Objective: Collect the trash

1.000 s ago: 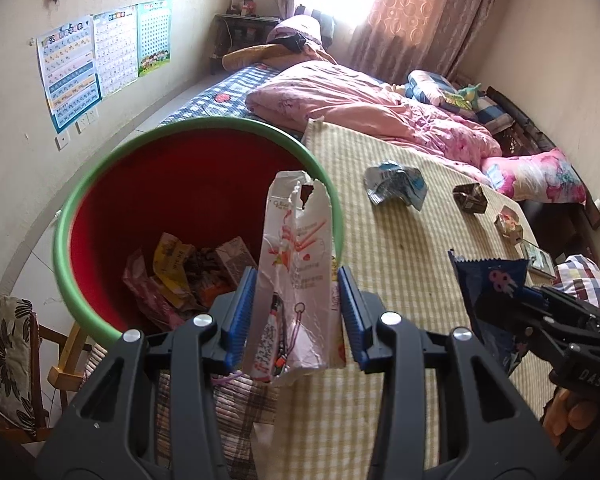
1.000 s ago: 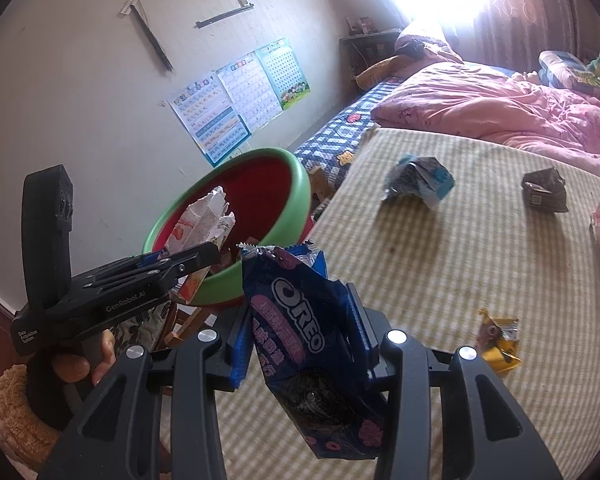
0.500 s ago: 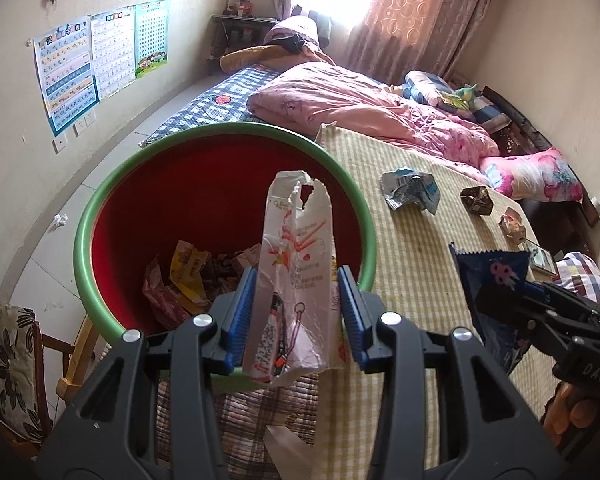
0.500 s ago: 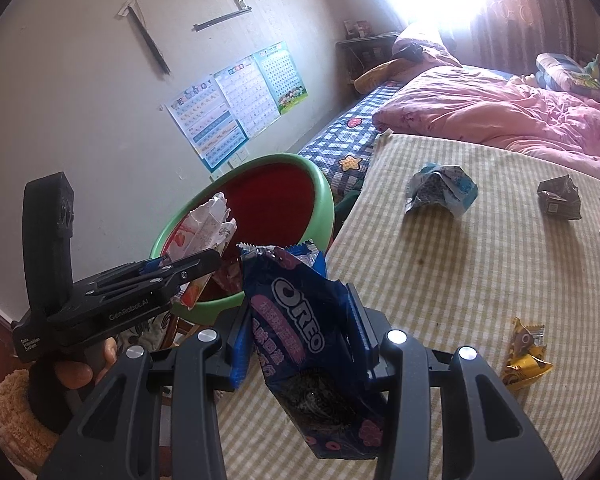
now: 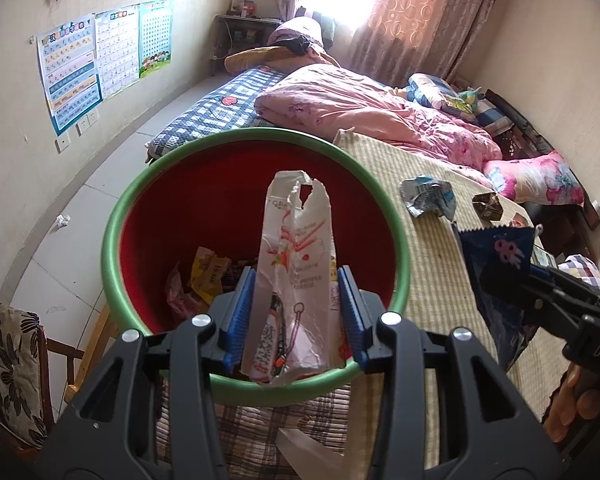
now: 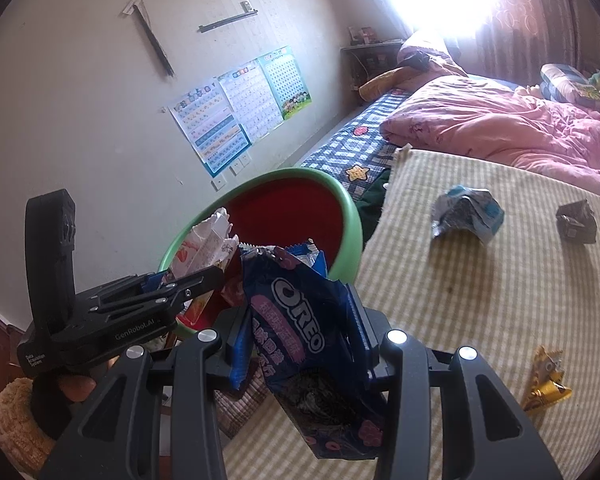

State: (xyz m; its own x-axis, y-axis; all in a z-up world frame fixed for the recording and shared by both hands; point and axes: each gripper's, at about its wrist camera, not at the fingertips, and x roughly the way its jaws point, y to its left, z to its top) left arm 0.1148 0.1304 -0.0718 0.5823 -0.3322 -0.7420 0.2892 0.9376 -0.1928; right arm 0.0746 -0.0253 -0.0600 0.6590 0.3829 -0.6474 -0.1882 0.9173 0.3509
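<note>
My left gripper point(image 5: 296, 312) is shut on a torn white and pink snack box point(image 5: 296, 264), held upright over the red basin with a green rim point(image 5: 256, 390). Several wrappers point(image 5: 204, 276) lie in the basin's bottom. My right gripper point(image 6: 298, 334) is shut on a dark blue Oreo wrapper point(image 6: 296, 320), just right of the basin point(image 6: 350, 224) above the striped mat. The right wrist view also shows the left gripper point(image 6: 172, 286) with the box point(image 6: 208, 248) over the basin. In the left wrist view the Oreo wrapper point(image 5: 496, 264) hangs at the right.
More trash lies on the striped mat point(image 6: 480, 288): a crumpled blue and white bag point(image 6: 466, 212), a dark wrapper point(image 6: 576, 220), a yellow wrapper point(image 6: 546, 380). A pink quilt point(image 5: 364, 116) lies beyond. A wooden chair with a patterned cushion point(image 5: 8, 364) stands left, below the basin.
Both grippers moved left toward the basin. The box now hangs over its inside, and the Oreo wrapper has come up close to the basin's rim. Both grips unchanged.
</note>
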